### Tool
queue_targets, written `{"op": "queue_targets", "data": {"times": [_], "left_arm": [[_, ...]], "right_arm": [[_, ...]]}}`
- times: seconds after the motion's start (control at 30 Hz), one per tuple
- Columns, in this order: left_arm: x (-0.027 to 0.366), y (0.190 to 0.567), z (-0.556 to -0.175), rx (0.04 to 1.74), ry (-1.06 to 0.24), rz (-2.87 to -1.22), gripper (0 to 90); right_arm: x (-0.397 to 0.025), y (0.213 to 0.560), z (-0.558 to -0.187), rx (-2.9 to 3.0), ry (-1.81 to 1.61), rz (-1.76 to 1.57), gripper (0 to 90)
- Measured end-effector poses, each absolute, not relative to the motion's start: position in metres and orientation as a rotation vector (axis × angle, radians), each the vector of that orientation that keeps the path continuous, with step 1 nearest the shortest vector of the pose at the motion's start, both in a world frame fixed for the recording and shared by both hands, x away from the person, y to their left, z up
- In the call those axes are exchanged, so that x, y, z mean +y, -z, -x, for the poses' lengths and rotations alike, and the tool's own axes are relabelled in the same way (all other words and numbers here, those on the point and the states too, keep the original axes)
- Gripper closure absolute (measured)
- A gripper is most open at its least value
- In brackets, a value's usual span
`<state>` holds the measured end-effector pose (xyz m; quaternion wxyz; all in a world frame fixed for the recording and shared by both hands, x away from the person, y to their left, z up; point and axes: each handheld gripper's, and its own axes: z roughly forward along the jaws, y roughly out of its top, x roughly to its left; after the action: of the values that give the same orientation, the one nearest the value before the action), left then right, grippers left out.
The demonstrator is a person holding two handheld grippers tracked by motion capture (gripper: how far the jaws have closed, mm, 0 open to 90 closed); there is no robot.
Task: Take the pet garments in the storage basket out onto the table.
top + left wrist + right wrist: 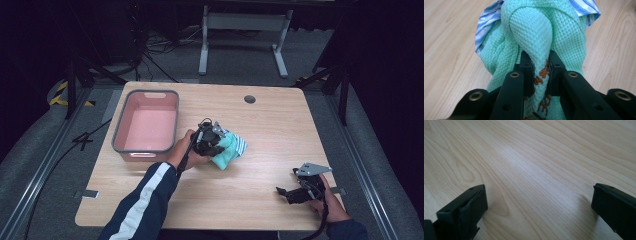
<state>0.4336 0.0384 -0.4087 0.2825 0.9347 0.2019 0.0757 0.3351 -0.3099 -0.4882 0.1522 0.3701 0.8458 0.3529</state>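
Pinching a fold of the mint-green cloth (pixel 536 32) between closed jaws, the left gripper (pixel 209 140) has its grasp made; the bundle still lies mid-table, just at three o'clock of the empty pink bin (pixel 146 128), probably its destination. The right gripper (pixel 295 192) idles at five o'clock, jaws wide apart. A striped cloth (pixel 584 7) underneath is mostly hidden.

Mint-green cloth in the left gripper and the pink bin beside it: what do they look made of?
Mint-green cloth: looks like soft waffle-knit cotton, matte, with a gridded weave; a blue-striped white fabric is bunched with it. Pink bin with grey rim: probably moulded plastic, smooth, faintly glossy.
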Motion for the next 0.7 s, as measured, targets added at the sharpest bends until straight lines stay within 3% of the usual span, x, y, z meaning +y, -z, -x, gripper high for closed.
{"op": "queue_targets", "data": {"times": [0.7], "left_arm": [[0.017, 0.449, -0.429, 0.521, -0.135, -2.558, 75.9]], "right_arm": [[-0.310, 0.488, -0.335, 2.427, -1.013, -1.062, 0.6]]}}
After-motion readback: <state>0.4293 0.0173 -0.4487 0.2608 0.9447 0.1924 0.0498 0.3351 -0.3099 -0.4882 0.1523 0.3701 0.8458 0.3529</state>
